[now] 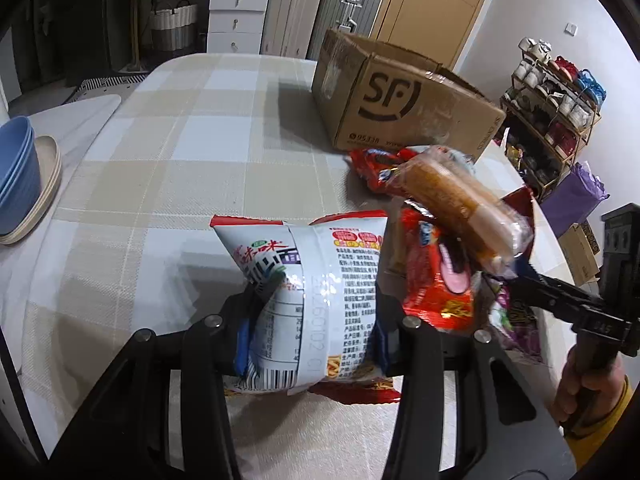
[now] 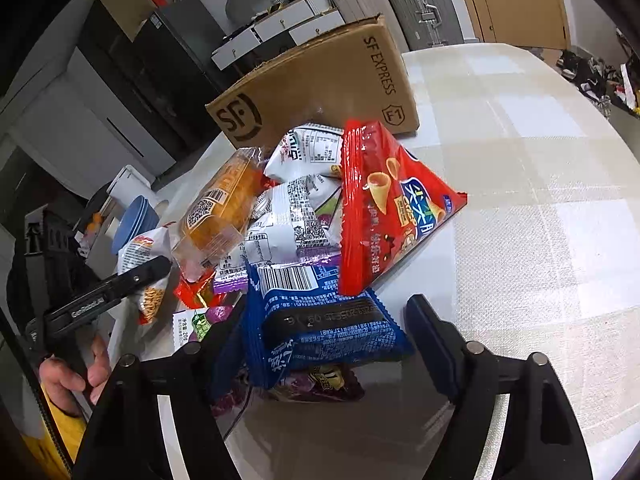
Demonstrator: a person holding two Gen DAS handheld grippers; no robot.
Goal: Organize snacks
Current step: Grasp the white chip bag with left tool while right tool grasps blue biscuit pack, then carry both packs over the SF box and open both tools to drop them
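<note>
Fingers (image 1: 244, 344) half-hidden behind white noodle packet (image 1: 316, 292)

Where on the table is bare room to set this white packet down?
Bare cloth lies between the bowls, the box and the white packet in the left gripper. Crowded: the snack pile under the box.

Your left gripper (image 1: 310, 320) is clamped on a white noodle-snack bag (image 1: 312, 280) over the checked tablecloth (image 1: 180, 140). Red packets (image 1: 432, 280) pile up beside it, with the SF cardboard box (image 1: 400, 108) behind.
</note>
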